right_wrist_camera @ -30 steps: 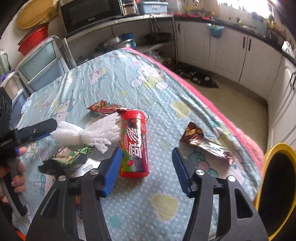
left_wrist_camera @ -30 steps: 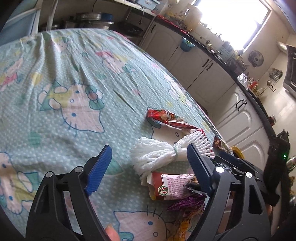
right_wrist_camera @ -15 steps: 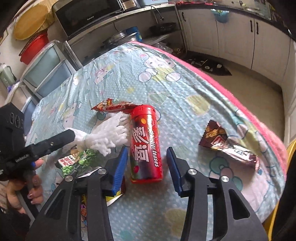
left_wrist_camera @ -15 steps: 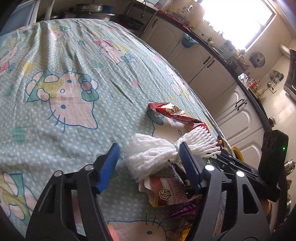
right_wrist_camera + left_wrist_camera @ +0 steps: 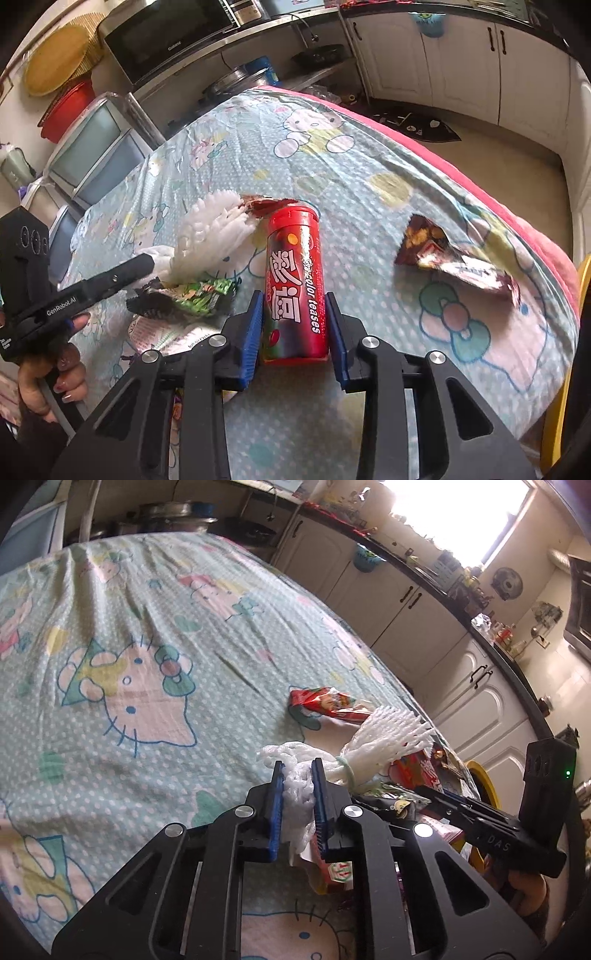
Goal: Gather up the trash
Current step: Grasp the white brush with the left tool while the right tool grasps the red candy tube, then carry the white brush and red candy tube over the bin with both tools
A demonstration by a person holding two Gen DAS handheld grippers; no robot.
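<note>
A white foam net (image 5: 384, 734), tied at its middle with a pale band, lies on the cartoon-print tablecloth (image 5: 129, 627). My left gripper (image 5: 297, 771) is closing, and its blue pads squeeze the net's near end. In the right wrist view a red candy can (image 5: 295, 258) lies on the cloth with its base towards me. The right gripper (image 5: 294, 299) is closing too, and its pads sit against both sides of the can. A green wrapper (image 5: 199, 295) lies just left of the can, and a brown wrapper (image 5: 454, 258) lies to its right.
A red snack wrapper (image 5: 328, 703) lies beyond the net. A red and white packet (image 5: 338, 871) and more wrappers sit under the left fingers. A yellow bin (image 5: 583, 280) stands off the table's right edge. White cabinets (image 5: 406, 602) line the wall behind.
The left jaws went from wide apart to clamped on the foam net's end. The right jaws narrowed and moved forward around the red can, until the pads met its sides.
</note>
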